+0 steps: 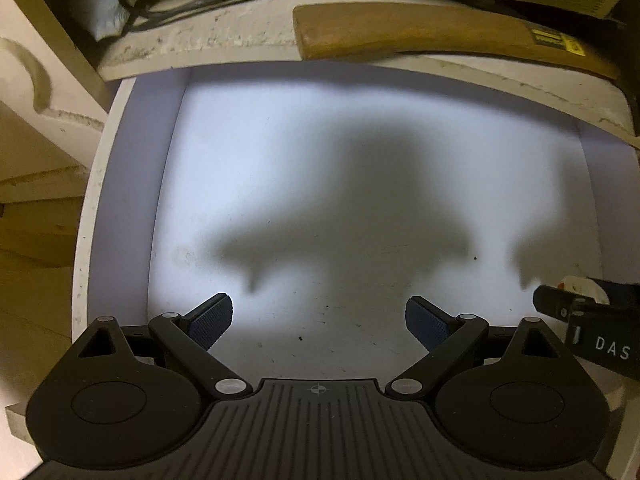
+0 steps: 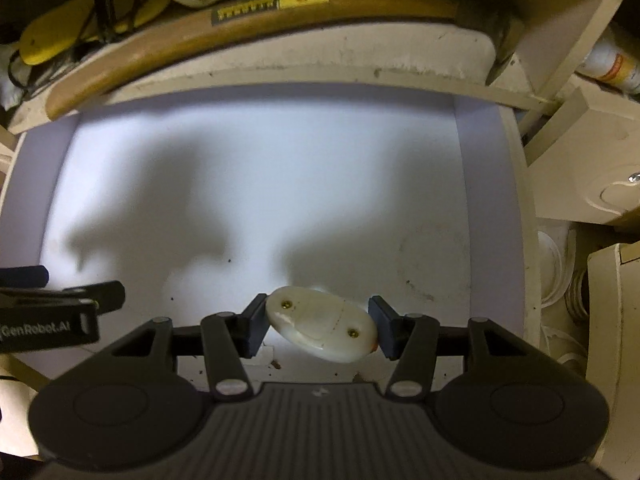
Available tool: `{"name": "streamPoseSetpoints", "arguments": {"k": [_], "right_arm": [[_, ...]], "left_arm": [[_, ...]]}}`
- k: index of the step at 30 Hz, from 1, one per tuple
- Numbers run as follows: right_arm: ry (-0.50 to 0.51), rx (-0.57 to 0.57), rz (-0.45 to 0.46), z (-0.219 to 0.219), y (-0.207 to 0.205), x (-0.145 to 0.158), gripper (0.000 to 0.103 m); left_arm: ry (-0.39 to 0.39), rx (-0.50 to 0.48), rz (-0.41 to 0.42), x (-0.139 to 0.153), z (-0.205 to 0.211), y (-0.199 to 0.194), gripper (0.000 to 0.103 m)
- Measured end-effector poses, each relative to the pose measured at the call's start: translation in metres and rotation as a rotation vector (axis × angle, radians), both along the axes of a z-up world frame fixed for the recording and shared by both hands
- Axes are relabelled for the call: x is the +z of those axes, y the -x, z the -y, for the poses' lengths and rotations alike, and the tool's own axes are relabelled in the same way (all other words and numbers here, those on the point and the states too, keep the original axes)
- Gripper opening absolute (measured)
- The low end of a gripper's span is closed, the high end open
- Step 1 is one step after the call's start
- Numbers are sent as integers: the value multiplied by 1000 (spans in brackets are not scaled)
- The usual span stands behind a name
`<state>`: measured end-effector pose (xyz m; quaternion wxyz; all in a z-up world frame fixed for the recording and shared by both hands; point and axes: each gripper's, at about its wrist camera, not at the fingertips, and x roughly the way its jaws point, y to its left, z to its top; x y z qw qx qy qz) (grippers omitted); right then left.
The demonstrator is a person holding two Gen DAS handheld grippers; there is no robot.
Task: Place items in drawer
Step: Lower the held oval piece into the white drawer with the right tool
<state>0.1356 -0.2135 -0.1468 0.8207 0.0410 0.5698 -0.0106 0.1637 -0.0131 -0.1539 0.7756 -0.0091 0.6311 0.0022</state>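
Holding a white plug over the open drawer.
Left wrist view: the left gripper [image 1: 319, 322] hangs above the white drawer [image 1: 120, 200] floor, jaws spread and empty; a wooden handle [image 1: 420, 36] lies on the far shelf. Right wrist view: the right gripper [image 2: 318, 326] has its jaws clenched on the white plug [image 2: 320, 326], tilted, near the drawer's [image 2: 492, 200] front.
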Motion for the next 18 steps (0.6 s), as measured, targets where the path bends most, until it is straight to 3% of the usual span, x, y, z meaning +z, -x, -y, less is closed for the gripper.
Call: {"name": "streamPoseSetpoints", "arguments": {"k": [18], "right_arm": [[-3,23,-100,-4,-9,-23,57]], "left_arm": [[11,26,-89,-26,-2,-5,96]]}}
